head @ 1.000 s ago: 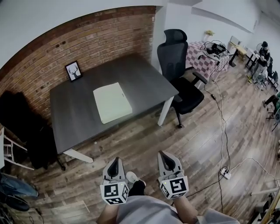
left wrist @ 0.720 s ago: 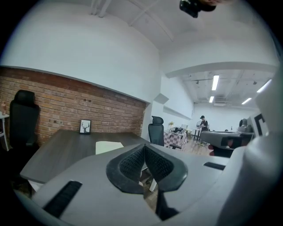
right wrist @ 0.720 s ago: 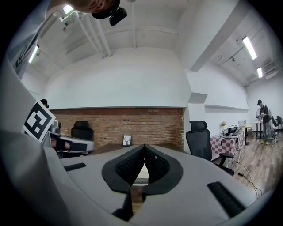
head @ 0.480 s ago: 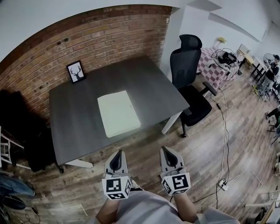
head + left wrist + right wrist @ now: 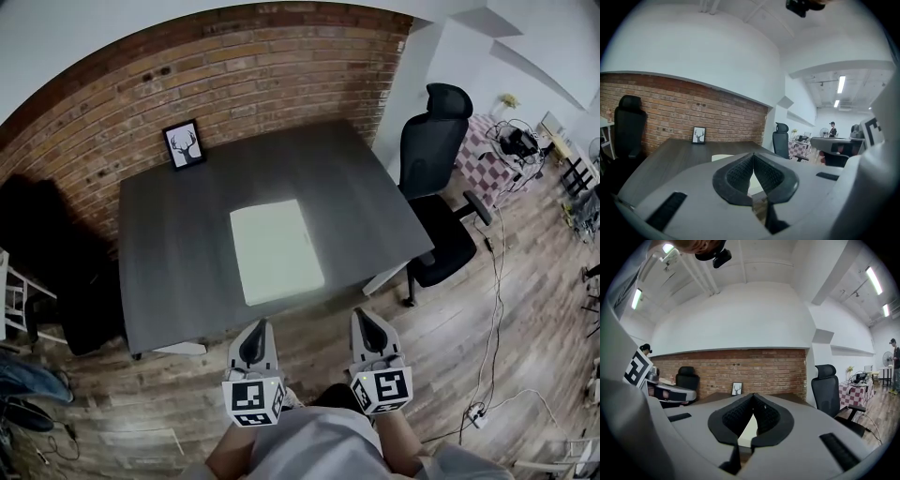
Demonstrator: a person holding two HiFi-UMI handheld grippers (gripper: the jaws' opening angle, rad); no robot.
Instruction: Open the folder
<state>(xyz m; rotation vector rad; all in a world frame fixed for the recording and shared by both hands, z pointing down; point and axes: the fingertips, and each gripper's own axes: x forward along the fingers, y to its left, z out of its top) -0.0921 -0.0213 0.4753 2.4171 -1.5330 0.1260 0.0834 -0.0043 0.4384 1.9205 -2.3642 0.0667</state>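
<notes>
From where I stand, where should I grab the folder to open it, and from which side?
Pinch the top cover at its near right corner, coming in low over the front edge of the table. The folder lies flat and closed, so only a thin edge offers grip, and that corner is nearest the right gripper. Which side is the spine I cannot tell.

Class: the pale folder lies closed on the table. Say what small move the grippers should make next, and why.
Probably carry both grippers forward to the near edge of the table. The left gripper and right gripper hang over the floor, short of it, jaws together and empty; the folder lies closed, untouched.
</notes>
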